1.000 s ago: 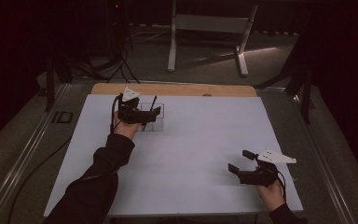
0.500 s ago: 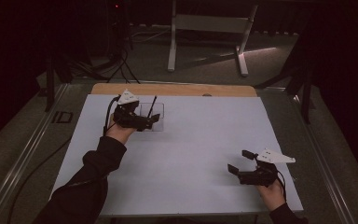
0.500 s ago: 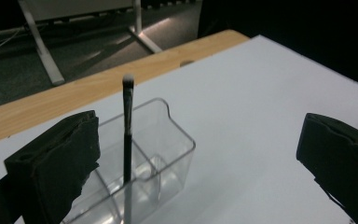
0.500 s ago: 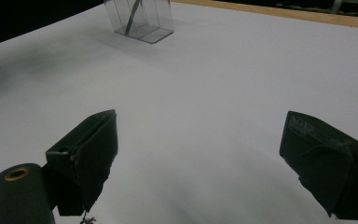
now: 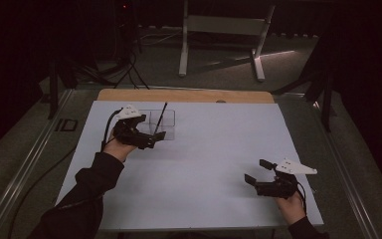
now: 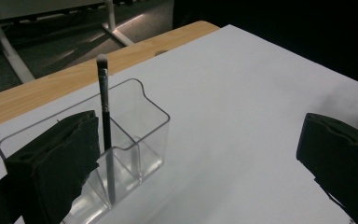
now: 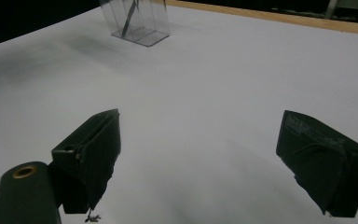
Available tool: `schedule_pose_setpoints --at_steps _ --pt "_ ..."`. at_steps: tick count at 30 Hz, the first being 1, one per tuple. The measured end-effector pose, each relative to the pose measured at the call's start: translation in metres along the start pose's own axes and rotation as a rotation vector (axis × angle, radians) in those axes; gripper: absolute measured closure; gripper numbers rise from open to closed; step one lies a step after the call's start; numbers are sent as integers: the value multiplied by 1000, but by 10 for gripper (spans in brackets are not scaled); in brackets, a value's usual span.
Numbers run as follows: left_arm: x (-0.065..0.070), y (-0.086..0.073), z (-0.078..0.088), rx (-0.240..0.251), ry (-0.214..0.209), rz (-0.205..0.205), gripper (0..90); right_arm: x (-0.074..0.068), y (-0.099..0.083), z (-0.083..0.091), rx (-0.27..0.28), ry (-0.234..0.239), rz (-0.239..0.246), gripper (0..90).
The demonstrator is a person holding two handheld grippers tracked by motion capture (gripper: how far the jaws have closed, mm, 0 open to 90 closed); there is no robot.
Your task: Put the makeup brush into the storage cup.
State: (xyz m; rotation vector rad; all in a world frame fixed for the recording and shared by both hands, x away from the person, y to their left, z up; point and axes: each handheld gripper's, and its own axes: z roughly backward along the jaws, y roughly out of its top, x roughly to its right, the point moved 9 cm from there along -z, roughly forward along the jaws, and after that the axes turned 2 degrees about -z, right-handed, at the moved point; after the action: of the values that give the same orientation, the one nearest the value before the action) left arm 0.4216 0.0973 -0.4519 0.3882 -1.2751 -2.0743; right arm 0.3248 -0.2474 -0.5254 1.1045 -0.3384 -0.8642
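A clear plastic organiser with several compartments stands on the white table sheet, at the far left. A thin black make-up brush leans upright inside it, bristles up. My left gripper hovers just in front of the organiser, open and holding nothing. In the left gripper view the brush rises from a compartment of the organiser, close to the left jaw, and the gripper gapes wide. My right gripper rests open near the front right of the sheet, and in its own view it holds nothing.
A wooden table edge runs along the far side of the sheet. Behind the table are a white frame's legs and cables on a dark floor. The organiser stands far off in the right gripper view.
My left gripper has drawn back a little from the organiser towards the person. The brush stays standing in the organiser. The right gripper has not moved.
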Motion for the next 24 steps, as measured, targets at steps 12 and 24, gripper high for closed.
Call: schedule_pose_setpoints --at_steps 12,24 --pt "21 -19 10 -9 -84 -14 8 0 -1 0 -4 1 6 136" --pt "43 -38 17 -9 -158 -50 8 -1 -1 -1 -6 8 13 134"
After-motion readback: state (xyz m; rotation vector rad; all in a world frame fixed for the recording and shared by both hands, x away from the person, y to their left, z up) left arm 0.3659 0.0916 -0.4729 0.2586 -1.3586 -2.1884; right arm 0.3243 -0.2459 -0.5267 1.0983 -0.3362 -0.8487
